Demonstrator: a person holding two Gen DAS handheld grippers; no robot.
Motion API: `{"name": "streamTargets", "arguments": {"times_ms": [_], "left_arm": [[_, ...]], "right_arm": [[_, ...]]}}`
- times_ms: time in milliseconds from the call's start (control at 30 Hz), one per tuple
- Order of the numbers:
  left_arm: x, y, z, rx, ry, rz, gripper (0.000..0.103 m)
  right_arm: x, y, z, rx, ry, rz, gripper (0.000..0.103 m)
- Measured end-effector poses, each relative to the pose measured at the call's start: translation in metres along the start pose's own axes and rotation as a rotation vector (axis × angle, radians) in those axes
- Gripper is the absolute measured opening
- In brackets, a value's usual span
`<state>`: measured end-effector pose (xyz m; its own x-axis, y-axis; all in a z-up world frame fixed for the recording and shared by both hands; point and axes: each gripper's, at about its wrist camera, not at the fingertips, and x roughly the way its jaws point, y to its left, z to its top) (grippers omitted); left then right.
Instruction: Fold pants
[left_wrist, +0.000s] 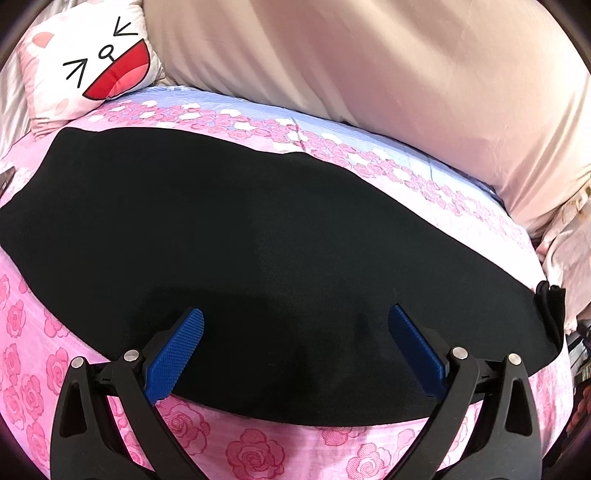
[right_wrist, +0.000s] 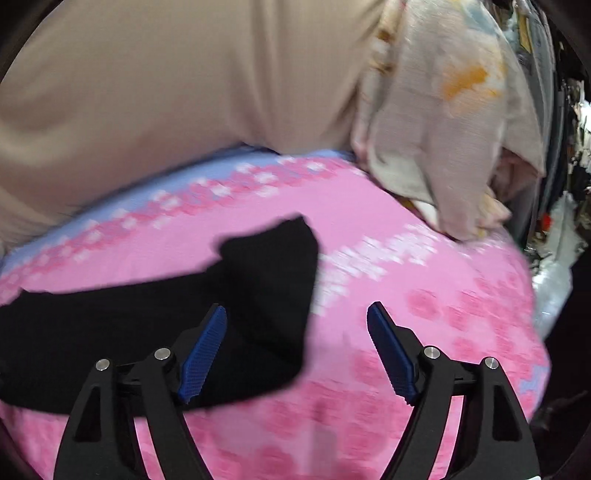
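Left wrist view: the black fabric pants (left_wrist: 236, 236) lie spread flat across the bed with the pink rose-print sheet (left_wrist: 258, 450), running from the left edge of the frame to a bunched end at the right (left_wrist: 550, 310). The left gripper (left_wrist: 295, 328) hovers over the near hem edge with its blue ribbed fingers (left_wrist: 177, 358) wide apart and nothing between them. A white cat-face cushion (left_wrist: 88, 59) and a beige quilt (left_wrist: 388, 74) sit at the far side, clear of the garment. Right wrist view: the picture is motion-blurred. The right gripper (right_wrist: 297, 332) is likewise spread and empty; its left finger (right_wrist: 203, 354) sits over the end of the pants (right_wrist: 258, 295), its right finger over bare sheet. A pale patterned cloth (right_wrist: 443, 122) lies at the far right corner of the bed, apart from the pants. Assessment: the step in hand appears to be taking hold of the near edge before a fold. Recommended practice: lower each gripper until the fabric edge lies between the fingers, pinch every layer together, keep both grips on the same edge, and lift evenly so the cloth does not drag or skew.
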<state>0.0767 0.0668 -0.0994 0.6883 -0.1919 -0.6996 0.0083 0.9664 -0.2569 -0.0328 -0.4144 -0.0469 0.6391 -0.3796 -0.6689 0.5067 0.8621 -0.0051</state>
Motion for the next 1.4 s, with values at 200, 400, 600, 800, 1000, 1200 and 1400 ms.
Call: {"name": "streamTargets", "arguments": {"times_ms": [200,400,600,800,1000,1200,1400], "left_arm": [[0.004,-0.003,0.0,0.029,0.012,0.045,0.098],[0.006,-0.003,0.0,0.044,0.019,0.075,0.098],[0.008,-0.005,0.0,0.056,0.026,0.092,0.098],[0.003,0.002,0.001,0.016,0.005,0.036,0.098],[-0.013,0.024,0.004,-0.016,0.012,-0.027,0.098],[-0.044,0.067,0.009,0.042,-0.033,0.106,0.098],[-0.05,0.123,0.017,-0.046,-0.011,0.136,0.098]], "right_arm": [[0.024,0.027,-0.003,-0.186,0.025,0.066,0.085],[0.076,0.066,0.005,-0.338,0.044,0.016,0.08],[0.078,0.027,0.029,-0.07,0.047,0.117,0.01],[0.014,0.033,0.062,0.137,-0.014,0.482,0.01],[-0.031,0.166,0.071,-0.041,0.022,0.747,0.01],[-0.013,0.308,0.004,-0.263,0.181,0.808,0.014],[-0.01,0.336,-0.053,-0.341,0.234,0.734,0.033]]}}
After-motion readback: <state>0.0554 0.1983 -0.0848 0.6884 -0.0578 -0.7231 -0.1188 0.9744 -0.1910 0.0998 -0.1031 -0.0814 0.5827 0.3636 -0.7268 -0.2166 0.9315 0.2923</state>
